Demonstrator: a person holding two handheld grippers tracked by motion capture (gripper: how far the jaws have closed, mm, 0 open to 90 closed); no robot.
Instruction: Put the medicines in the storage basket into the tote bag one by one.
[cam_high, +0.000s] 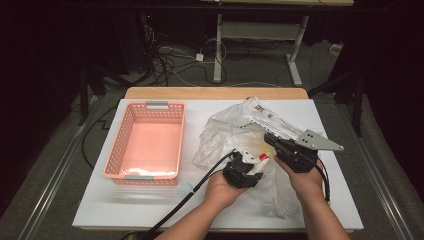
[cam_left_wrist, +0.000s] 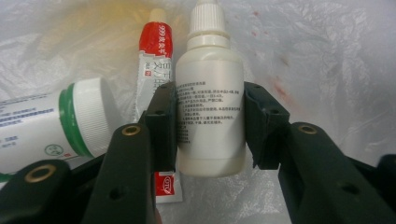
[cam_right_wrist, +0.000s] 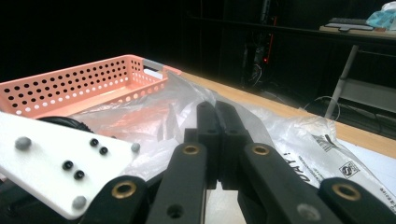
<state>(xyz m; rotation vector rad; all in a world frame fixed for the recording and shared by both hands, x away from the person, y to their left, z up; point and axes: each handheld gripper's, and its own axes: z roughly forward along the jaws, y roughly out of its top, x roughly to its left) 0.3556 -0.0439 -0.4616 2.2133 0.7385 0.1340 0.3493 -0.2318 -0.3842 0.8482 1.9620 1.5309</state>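
two grippers sit close together over the crumpled clear plastic bag (cam_high: 235, 132) on the right half of the tabletop (cam_high: 150, 205), so open room there is tight; the left gripper (cam_high: 250, 167) is just beside the right gripper (cam_high: 280, 145), while the near strip of the white board and its right edge lie bare. the pink basket (cam_high: 146, 142) stands well apart to the left, with bare board between it and the bag.

on my left side the jaws are clamped on the white dropper bottle (cam_left_wrist: 211, 102), one pad on each flank of its body, over the bag's opening. the bottle is opaque white with a ribbed white cap and fine dark print down its front. behind it, touching the left pad, lies a red-and-white ointment tube (cam_left_wrist: 156, 70), and further left a white bottle with a green band (cam_left_wrist: 70, 121) lies on its side on the plastic.

on my right side the jaws are pressed together, with the bag's film bunched around them; i cannot tell whether film is pinched between.

the tabletop is a white board on a wooden top; beyond it the room is dark, with cables on the floor and a desk frame.
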